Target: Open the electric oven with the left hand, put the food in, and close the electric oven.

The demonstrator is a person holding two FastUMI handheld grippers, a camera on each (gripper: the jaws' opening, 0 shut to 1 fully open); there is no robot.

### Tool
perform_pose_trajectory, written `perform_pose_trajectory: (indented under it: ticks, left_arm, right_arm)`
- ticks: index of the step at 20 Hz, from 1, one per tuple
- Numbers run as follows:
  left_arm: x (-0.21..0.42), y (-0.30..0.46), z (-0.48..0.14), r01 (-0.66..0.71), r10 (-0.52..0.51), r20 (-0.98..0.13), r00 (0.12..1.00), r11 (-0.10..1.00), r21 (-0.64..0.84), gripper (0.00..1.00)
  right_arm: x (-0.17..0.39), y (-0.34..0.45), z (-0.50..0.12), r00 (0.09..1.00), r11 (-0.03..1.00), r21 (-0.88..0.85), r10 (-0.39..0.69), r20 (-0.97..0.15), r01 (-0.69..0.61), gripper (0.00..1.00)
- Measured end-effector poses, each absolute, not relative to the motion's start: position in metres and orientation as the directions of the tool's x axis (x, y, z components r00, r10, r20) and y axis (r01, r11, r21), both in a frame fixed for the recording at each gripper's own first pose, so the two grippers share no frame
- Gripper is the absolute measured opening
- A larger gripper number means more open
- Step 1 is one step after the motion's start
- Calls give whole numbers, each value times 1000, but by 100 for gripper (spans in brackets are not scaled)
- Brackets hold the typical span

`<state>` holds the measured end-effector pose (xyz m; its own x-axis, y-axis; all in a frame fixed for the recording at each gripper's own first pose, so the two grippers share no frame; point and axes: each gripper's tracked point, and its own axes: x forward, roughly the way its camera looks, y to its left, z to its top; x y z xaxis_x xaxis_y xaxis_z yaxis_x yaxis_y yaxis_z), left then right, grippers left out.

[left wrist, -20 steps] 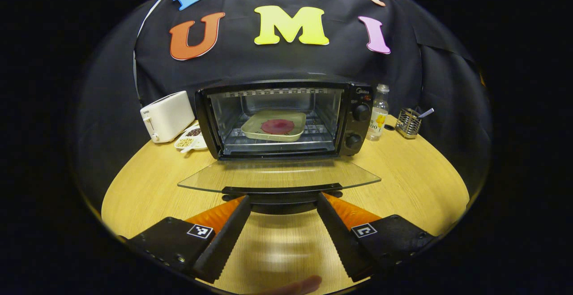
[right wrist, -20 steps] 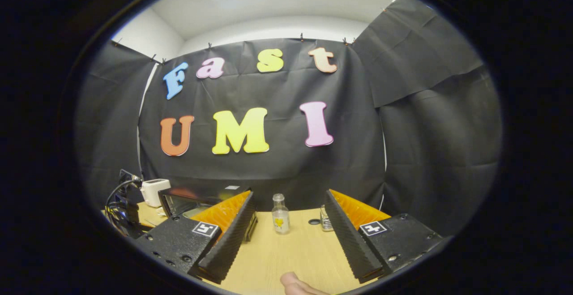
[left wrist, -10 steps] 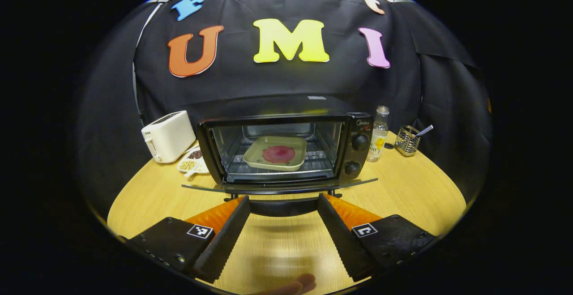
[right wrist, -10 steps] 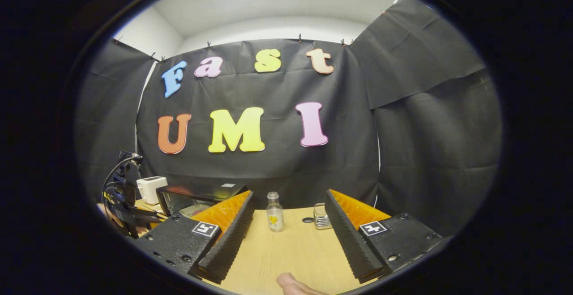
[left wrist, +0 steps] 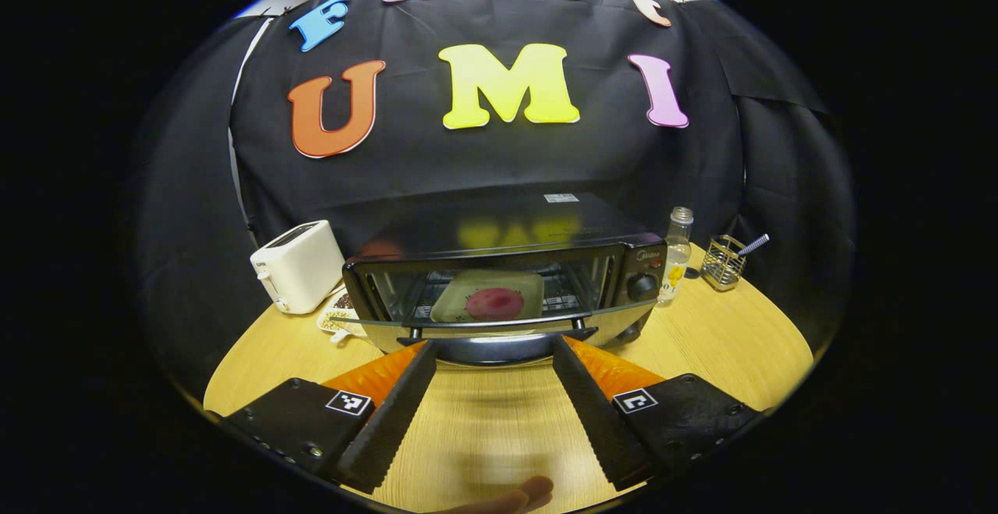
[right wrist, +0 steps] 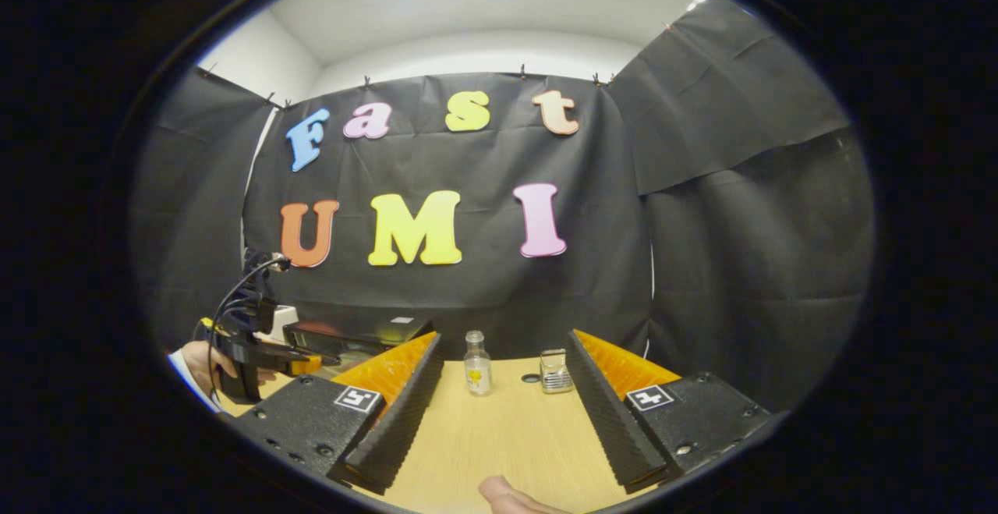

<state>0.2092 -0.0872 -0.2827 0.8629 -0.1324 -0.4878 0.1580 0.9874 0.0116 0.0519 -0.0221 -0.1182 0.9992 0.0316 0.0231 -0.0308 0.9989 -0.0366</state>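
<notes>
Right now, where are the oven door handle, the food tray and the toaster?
oven door handle (left wrist: pixel 497 350), left gripper view, middle of the bar.
food tray (left wrist: pixel 460 301), left gripper view, left rim, seen through the glass door.
toaster (left wrist: pixel 300 266), left gripper view, front side.

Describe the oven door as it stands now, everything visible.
The oven door is a clear glass panel hinged at the bottom, part-way up, not yet shut against the black oven. Its dark handle runs along the free edge, between the open fingers of the left tongs, seemingly resting on them. Through the glass show the rack and a pale tray bearing a round red food item.
</notes>
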Motion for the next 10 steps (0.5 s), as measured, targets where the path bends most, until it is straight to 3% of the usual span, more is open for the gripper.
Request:
perform_pose_trajectory:
  ticks: [5, 10]
  left_arm:
    - [182, -86, -264, 146, -137, -441, 887, 989, -14, 97]
    - [123, -90, -218, 174, -160, -351, 923, 985, 8, 96]
  right_arm:
    - [11, -40, -119, 999, 999, -49, 11, 35, -9, 99]
    - [-13, -54, -115, 998, 999, -31, -27, 52, 28, 96]
